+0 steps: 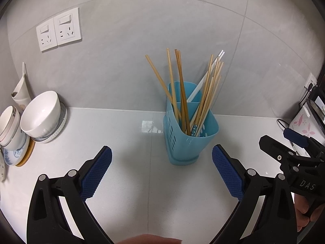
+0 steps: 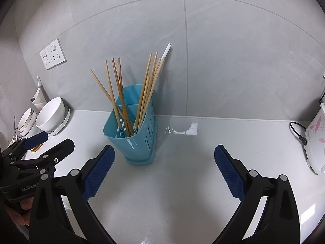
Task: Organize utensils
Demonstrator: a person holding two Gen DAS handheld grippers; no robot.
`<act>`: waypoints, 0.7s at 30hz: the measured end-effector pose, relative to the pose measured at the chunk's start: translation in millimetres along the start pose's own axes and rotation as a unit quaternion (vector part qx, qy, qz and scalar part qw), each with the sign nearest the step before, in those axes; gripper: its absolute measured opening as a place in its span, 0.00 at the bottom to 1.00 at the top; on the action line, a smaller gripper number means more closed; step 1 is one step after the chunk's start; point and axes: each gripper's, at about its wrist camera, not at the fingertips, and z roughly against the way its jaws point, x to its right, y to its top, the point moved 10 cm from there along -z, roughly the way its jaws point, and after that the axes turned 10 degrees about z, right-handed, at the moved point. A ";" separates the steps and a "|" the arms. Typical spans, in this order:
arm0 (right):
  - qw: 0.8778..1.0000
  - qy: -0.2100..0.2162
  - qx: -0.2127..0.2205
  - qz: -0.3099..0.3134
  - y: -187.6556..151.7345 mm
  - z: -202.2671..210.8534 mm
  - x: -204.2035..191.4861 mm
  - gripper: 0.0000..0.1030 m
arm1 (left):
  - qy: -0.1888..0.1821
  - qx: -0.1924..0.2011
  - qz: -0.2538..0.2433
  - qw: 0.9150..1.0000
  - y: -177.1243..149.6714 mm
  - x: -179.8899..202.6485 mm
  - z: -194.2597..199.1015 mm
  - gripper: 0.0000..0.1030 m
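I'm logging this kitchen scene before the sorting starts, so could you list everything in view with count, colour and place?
Utensil holder: one, light blue, on the counter near the wall.
Chopsticks: a bundle, mostly wooden tan, at least one white, standing in the holder; exact count unclear.
Bowls: a few, white, some with blue pattern, stacked tilted at the counter's left.
Wall sockets: two, white, on the grey tiled wall, upper left.
Appliance: one, white with pink flowers, black cord, far right.
Counter: one, white.
Left tool: black with blue pads, open, empty.
Right tool: same, open, empty.
Hands: partly visible at the edges.
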 end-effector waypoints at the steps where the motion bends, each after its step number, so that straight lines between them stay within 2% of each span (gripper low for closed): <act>1: 1.000 0.000 0.000 0.000 0.0 0.1 -0.1 0.92 | -0.001 0.001 0.000 1.000 0.1 0.3 0.2 0.94; 21: 1.000 0.000 0.000 0.002 -1.2 0.3 -1.6 0.92 | -0.002 -0.002 -0.003 1.000 1.3 2.0 -0.9 0.94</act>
